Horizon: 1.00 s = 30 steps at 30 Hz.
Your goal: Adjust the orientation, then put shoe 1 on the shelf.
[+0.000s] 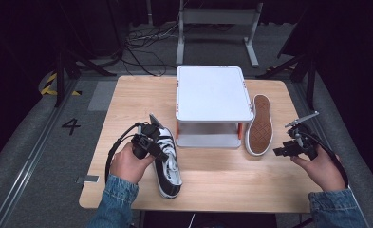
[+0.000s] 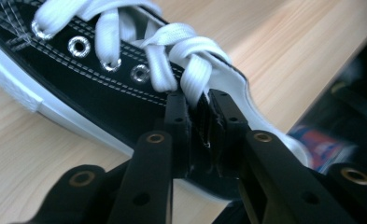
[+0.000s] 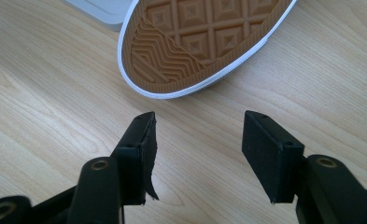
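A black sneaker [image 1: 171, 167] with white laces stands upright on the wooden table [image 1: 212, 175] at the front left. My left gripper [image 1: 163, 153] comes in from its left side and is shut on the sneaker's collar edge. In the left gripper view the jaws [image 2: 201, 109] pinch the black fabric just behind the white laces [image 2: 172, 51] of the sneaker [image 2: 102, 88]. The second sneaker [image 1: 260, 126] lies on its side at the right of the white stand, brown sole [image 3: 195, 42] showing. My right gripper [image 1: 276, 152] hovers open just in front of that sole, jaws [image 3: 199, 122] empty over bare wood.
A white two-level stand [image 1: 213, 92] sits at the table's middle back, with a low shelf [image 1: 208, 140] under its top. The table's edges drop to grey floor on the left and right. A metal frame [image 1: 217, 19] stands behind the table.
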Each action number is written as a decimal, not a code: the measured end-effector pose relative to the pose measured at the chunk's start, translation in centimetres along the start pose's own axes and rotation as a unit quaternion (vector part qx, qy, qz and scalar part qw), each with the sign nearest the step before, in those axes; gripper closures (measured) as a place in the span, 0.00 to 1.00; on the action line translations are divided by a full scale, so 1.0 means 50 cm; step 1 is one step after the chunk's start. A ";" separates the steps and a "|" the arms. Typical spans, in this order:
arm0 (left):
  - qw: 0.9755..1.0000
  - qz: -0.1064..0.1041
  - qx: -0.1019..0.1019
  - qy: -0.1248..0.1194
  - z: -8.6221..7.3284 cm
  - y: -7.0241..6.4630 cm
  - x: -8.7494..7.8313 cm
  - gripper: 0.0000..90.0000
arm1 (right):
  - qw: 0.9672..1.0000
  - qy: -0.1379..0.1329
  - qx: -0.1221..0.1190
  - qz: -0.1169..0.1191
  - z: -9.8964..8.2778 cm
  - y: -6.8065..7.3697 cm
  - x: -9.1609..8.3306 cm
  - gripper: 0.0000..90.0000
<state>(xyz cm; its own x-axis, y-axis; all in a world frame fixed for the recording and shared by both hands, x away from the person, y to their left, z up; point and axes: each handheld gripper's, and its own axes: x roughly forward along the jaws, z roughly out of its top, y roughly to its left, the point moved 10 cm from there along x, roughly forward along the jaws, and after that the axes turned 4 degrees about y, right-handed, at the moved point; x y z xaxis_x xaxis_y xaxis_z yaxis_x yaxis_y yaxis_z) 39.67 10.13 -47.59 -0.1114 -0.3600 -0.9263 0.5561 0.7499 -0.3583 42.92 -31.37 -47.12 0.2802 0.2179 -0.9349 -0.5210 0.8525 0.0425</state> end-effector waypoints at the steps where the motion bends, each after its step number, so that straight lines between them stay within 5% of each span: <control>1: 1.000 -0.003 0.007 0.000 -0.003 0.003 -0.004 0.84 | 1.000 0.000 0.002 0.000 0.000 0.000 -0.001 0.51; 2: 1.000 -0.004 0.016 -0.009 -0.002 0.003 -0.010 0.79 | 1.000 -0.002 0.001 -0.001 0.000 -0.001 -0.003 0.51; 6: 0.996 0.065 0.055 -0.019 -0.004 0.012 -0.031 0.52 | 1.000 -0.005 -0.009 0.000 0.002 0.002 -0.002 0.50; 8: 0.996 0.055 0.068 -0.026 -0.005 0.003 -0.038 0.52 | 1.000 -0.006 -0.008 0.000 0.002 0.001 -0.002 0.50; 12: 0.991 0.102 0.087 -0.016 -0.010 0.005 -0.051 0.48 | 1.000 -0.005 -0.006 -0.003 -0.003 -0.003 -0.003 0.50; 16: 0.980 0.145 0.137 0.004 -0.012 -0.002 -0.049 0.43 | 1.000 -0.010 0.001 -0.003 -0.006 -0.006 -0.009 0.50; 20: 0.961 0.185 0.204 0.017 0.008 -0.016 -0.025 0.36 | 1.000 -0.005 0.002 -0.004 -0.013 -0.008 -0.007 0.50; 21: 0.961 0.185 0.204 0.017 0.008 -0.016 -0.025 0.37 | 1.000 -0.006 0.000 -0.004 -0.015 -0.008 -0.007 0.50; 22: 0.958 0.188 0.215 0.020 0.012 -0.017 -0.015 0.36 | 1.000 -0.006 0.000 -0.005 -0.017 -0.008 -0.008 0.50; 23: 0.957 0.190 0.217 0.032 0.014 -0.014 -0.006 0.36 | 1.000 -0.006 0.004 -0.005 -0.020 -0.009 -0.010 0.50; 26: 0.962 0.180 0.200 0.056 0.017 0.006 0.020 0.35 | 1.000 -0.011 0.007 -0.007 -0.024 -0.013 -0.016 0.50; 30: 0.959 0.182 0.213 0.052 0.034 0.006 0.034 0.35 | 1.000 -0.006 0.009 -0.009 -0.034 -0.018 -0.015 0.50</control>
<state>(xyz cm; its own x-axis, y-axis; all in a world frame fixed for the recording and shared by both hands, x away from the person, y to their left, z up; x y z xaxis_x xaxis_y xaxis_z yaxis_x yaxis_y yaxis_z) 41.05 8.83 -49.06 0.0834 -0.0437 -0.9956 0.8571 0.5127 0.0493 41.79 -33.10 -47.09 0.2999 0.2079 -0.9311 -0.5003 0.8653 0.0321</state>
